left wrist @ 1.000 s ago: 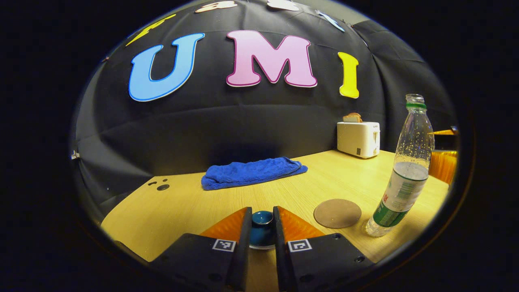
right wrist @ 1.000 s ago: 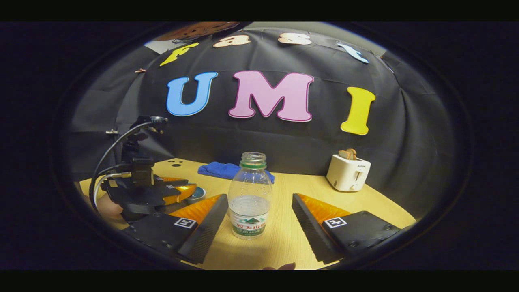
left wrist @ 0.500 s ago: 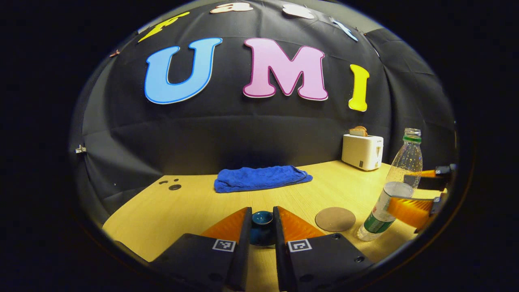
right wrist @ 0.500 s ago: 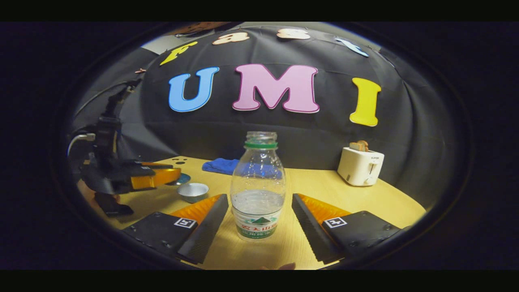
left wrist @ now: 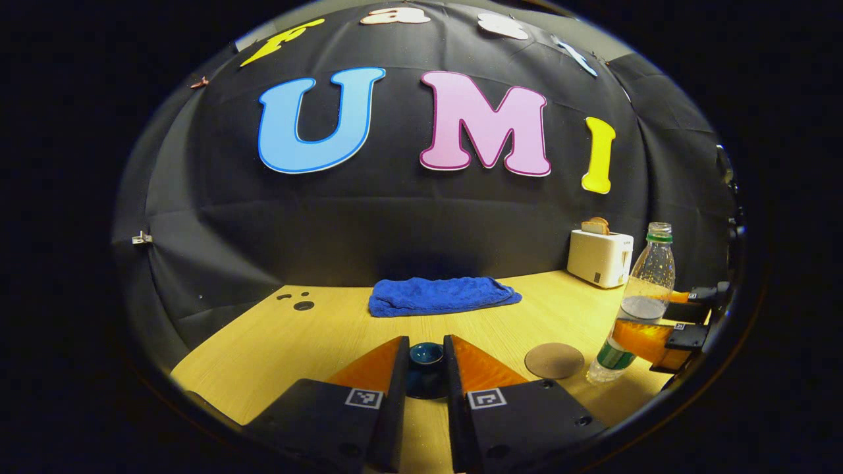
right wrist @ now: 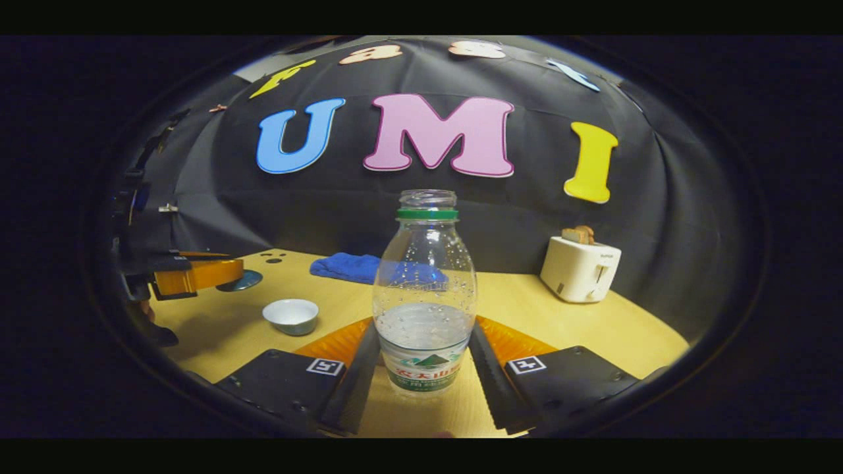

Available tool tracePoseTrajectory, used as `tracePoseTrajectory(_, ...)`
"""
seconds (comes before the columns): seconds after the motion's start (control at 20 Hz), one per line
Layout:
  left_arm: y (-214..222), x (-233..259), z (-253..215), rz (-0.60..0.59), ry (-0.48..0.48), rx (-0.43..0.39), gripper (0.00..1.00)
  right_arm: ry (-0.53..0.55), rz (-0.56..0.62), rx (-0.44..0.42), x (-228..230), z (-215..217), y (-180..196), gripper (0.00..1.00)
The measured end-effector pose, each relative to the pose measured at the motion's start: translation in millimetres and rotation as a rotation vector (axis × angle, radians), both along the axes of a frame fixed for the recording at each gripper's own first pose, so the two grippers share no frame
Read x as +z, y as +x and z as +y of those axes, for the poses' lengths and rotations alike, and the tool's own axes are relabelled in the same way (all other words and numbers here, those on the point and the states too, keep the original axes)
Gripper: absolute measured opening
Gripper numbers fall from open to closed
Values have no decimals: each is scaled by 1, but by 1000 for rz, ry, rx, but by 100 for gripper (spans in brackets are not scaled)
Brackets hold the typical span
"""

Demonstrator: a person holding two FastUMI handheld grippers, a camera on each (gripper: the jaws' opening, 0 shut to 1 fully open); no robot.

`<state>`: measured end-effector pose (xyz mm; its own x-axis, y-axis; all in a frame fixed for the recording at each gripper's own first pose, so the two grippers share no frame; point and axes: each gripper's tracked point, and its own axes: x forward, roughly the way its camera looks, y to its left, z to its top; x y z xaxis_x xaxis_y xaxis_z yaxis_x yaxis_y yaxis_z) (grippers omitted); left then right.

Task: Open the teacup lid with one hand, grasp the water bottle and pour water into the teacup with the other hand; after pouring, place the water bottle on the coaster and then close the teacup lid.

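My left gripper (left wrist: 426,349) is shut on the knob of the teal teacup lid (left wrist: 425,384) and holds it up off the table. In the right gripper view that gripper (right wrist: 197,275) hangs at the far left with the lid (right wrist: 240,282) in it, apart from the open white teacup (right wrist: 291,315) standing on the table. My right gripper (right wrist: 425,339) is shut on the uncapped, part-full water bottle (right wrist: 427,289), which stands upright. In the left gripper view the bottle (left wrist: 642,289) stands right of the round brown coaster (left wrist: 554,360), with the right gripper (left wrist: 665,329) around its middle.
A folded blue towel (left wrist: 444,295) lies at the back of the wooden table (left wrist: 276,342). A white toaster (right wrist: 579,266) with bread in it stands at the back right. Small dark holes (left wrist: 301,305) mark the table's far left corner.
The left gripper has lifted the lid off the teacup and carried it left, baring the cup. The right gripper's fingers have gone from wide apart to pressing on the bottle.
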<state>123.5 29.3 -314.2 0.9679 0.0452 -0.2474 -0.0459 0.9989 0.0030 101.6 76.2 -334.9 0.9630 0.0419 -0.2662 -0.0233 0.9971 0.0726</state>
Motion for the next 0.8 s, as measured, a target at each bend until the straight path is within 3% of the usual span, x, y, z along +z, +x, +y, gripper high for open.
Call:
tracePoseTrajectory(0.05,-1,1,2,-1,0,3,32,-60,-8,-3,6,-2,4,70)
tracePoseTrajectory(0.1,-2,2,5,-1,-1,7,29,-126,-15,-5,11,-4,8,75)
tracePoseTrajectory(0.25,-6,7,15,-9,-2,22,32,-303,-32,35,22,0,23,75)
tracePoseTrajectory(0.6,-27,9,46,-10,2,59,32,-662,-30,188,9,28,52,74)
tracePoseTrajectory(0.65,-31,9,51,-9,7,67,32,-710,-34,210,9,32,55,77)
tracePoseTrajectory(0.8,-39,7,64,-4,14,89,32,-867,-45,257,2,43,62,70)
